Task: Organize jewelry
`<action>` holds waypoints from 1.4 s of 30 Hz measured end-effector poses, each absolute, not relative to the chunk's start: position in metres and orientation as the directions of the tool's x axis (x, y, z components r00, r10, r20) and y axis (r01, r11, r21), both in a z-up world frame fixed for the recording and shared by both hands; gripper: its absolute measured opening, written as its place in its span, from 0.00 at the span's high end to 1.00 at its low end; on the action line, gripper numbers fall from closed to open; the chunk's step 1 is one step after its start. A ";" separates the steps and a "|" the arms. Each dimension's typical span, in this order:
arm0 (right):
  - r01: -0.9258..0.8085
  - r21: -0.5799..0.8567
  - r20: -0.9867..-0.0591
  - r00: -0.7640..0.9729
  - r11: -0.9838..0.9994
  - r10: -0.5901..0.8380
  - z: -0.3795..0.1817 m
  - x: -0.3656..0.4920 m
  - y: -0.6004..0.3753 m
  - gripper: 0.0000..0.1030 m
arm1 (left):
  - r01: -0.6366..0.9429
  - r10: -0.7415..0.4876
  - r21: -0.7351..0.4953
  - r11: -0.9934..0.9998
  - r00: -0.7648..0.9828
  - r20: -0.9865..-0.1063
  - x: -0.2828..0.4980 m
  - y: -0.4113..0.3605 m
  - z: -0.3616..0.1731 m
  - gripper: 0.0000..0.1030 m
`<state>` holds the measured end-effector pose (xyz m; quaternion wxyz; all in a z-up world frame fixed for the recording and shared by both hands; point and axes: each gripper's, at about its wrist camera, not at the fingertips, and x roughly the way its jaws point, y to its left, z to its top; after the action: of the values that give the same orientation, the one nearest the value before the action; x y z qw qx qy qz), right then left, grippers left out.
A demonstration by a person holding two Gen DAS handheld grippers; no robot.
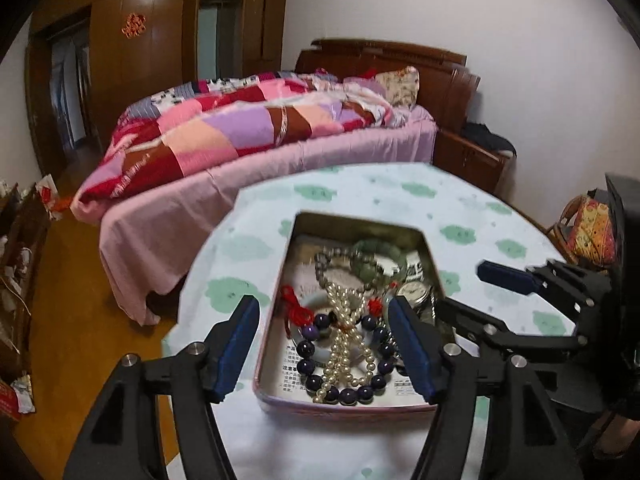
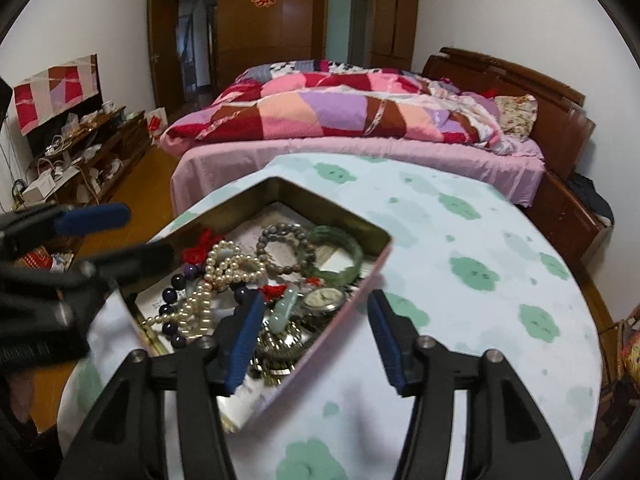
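An open metal tin [image 1: 352,222] [image 2: 248,194] sits on the round table and holds tangled jewelry: a pearl necklace [image 1: 346,344] [image 2: 224,268], a dark purple bead bracelet [image 1: 320,384] [image 2: 172,292], a brown bead bracelet [image 2: 280,248], a green jade bangle [image 1: 374,256] [image 2: 336,248], a wristwatch [image 1: 414,292] [image 2: 324,298] and red cord knots [image 1: 296,306] [image 2: 200,246]. My left gripper [image 1: 324,312] is open and empty, its fingers straddling the tin's near end. My right gripper [image 2: 316,304] is open and empty over the tin's right corner by the watch; it also shows in the left wrist view [image 1: 472,288].
The round table [image 1: 460,208] [image 2: 480,240] has a white cloth with green blotches. A bed with a patchwork quilt [image 1: 240,128] [image 2: 352,116] stands close behind it. A cluttered low cabinet [image 2: 80,148] is at the left and a basket [image 1: 588,228] at the right.
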<state>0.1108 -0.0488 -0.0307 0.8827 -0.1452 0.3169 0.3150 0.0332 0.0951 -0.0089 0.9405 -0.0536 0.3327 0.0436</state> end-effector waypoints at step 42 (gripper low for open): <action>-0.619 -0.067 -0.556 0.675 0.783 0.485 0.001 0.084 -0.073 0.35 | -0.136 0.089 -0.048 0.990 0.840 -0.535 0.001 0.088 0.030 0.34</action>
<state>0.0838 -0.0732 0.0006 0.9064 -0.1259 0.2644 0.3045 0.0010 0.0884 0.0299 0.9583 -0.0422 0.2763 0.0586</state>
